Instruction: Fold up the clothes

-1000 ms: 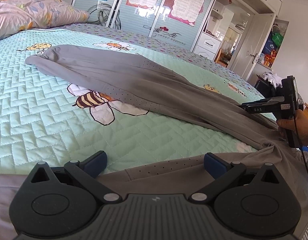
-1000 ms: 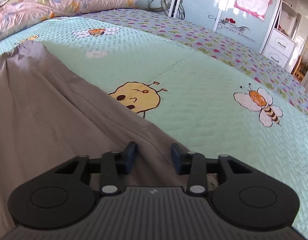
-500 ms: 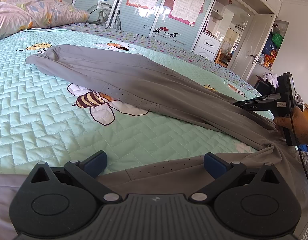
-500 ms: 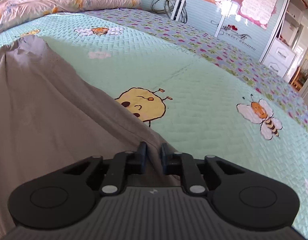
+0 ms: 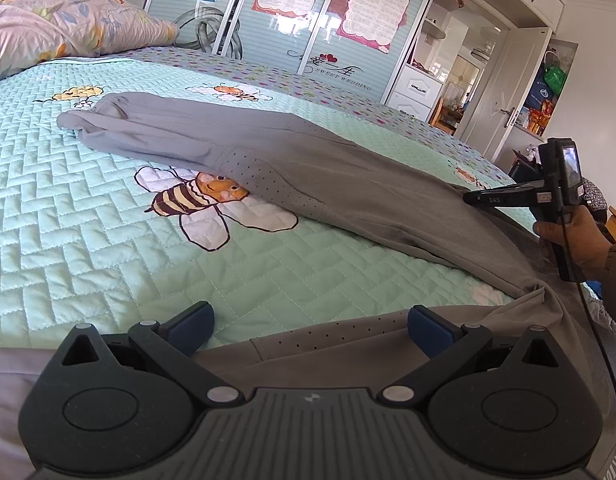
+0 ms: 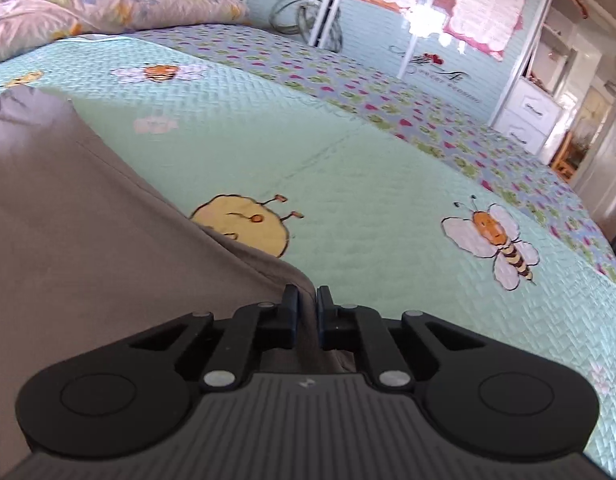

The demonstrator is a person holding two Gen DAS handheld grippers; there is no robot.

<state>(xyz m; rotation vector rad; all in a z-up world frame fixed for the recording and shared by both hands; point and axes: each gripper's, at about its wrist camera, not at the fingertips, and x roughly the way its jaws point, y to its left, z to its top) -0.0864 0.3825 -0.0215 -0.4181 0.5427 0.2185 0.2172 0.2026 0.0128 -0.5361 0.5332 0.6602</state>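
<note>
Bedroom: bee-print quilt (image 5: 88, 248), pillows (image 5: 48, 28) at the head, wardrobe (image 5: 308, 28) behind. Grey trousers (image 5: 308, 168) sprawl across it. Right gripper (image 6: 306, 300) pinches their edge; left gripper (image 5: 309, 320) gapes wide over trouser cloth at the bed edge.

A bed with a mint bee-print quilt (image 5: 88, 248) fills the room; beyond it stands a blue sliding-door wardrobe (image 5: 308, 32), with a white door (image 5: 503, 96) to the wardrobe's right.

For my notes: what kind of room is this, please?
Most likely a home bedroom: a bed with a mint-green quilted bee-print bedspread, a floral pillow, and a pale blue sliding-door wardrobe.
</note>
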